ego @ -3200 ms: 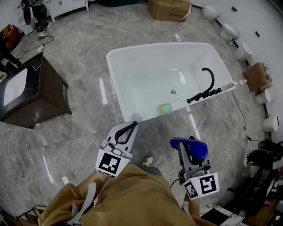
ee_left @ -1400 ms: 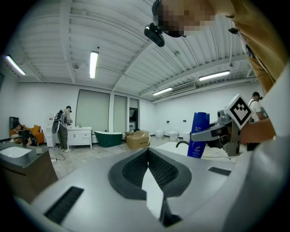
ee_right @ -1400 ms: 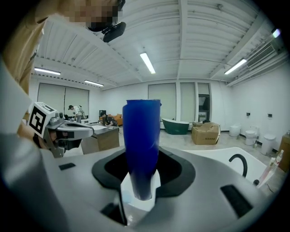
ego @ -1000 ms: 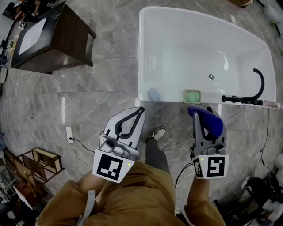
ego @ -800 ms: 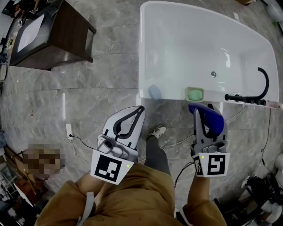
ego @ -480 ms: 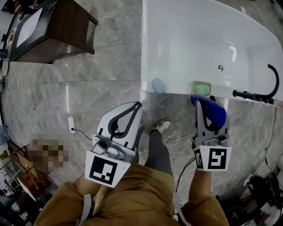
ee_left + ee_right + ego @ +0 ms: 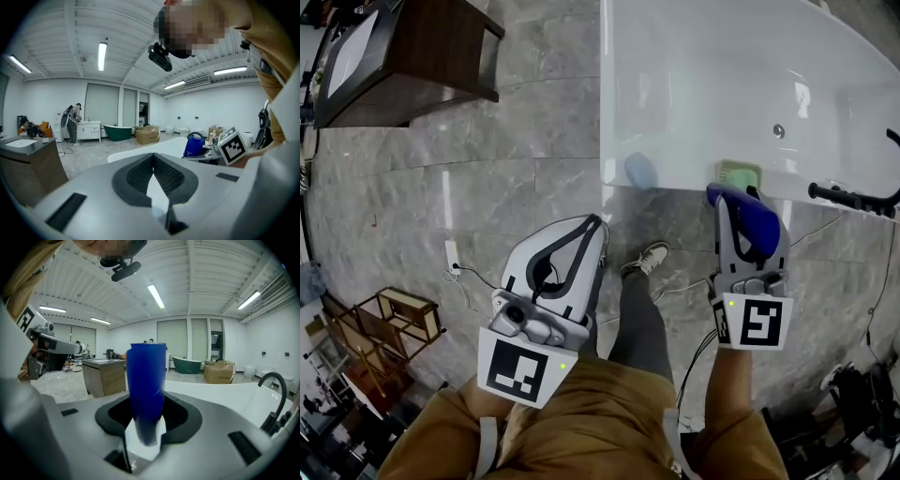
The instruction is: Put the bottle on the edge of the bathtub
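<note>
Bottle: the blue bottle (image 7: 146,380) stands upright in the right gripper (image 7: 739,212). In the head view it sits at about 3 o'clock, just short of the bathtub rim (image 7: 675,184).
Right jaws: clamped on the lower part of the bottle, with most of its body rising above the pads.
Left jaws: the left gripper (image 7: 597,223) is closed tip to tip with nothing between, and sits at about 7 o'clock, away from the tub.
Tub: white and glossy, it fills the head view from 12 to 2 o'clock.
Rim neighbours: a green soap dish (image 7: 738,172) lies at 12 o'clock from the bottle. A pale blue lump (image 7: 640,172) sits at 10 o'clock from it, and a black tap (image 7: 853,195) at 2 o'clock.
Likely feel: it looks like smooth, stiff plastic, probably light, and not fragile. The shiny skin could slide between the pads.
Where to hold: the low grip looks sound for standing the bottle down. The tall body above the jaws may tip if the grip loosens early.
Landing spot: my guess is the bare stretch of rim between the pale blue lump and the soap dish.
Risk: the rim is narrow and slick, so a bottle set down off-level could slide into the tub or fall to the floor (image 7: 516,178).
</note>
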Available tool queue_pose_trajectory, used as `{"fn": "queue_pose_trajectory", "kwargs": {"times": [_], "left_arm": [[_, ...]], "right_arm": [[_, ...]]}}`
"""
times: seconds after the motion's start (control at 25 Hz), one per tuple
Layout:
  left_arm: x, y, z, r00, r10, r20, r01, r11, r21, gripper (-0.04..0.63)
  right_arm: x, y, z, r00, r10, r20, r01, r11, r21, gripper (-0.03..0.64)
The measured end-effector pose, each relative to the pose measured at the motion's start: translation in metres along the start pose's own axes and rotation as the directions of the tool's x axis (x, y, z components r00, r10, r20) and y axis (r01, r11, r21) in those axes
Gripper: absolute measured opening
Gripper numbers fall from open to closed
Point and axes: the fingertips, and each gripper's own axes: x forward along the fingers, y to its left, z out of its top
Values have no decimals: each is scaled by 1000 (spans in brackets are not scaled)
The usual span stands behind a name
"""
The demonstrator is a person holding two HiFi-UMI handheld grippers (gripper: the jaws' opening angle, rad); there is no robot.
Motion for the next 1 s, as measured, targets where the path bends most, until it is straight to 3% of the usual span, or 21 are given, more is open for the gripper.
{"fn": "queue_pose_trajectory", "kwargs": {"times": [1.0], "left_arm": [[30,15,-54,997,17,-69,-19,999,-30,8]], "right_arm": [[80,10,-95,999,26,-48,-28,999,-33,161]]}}
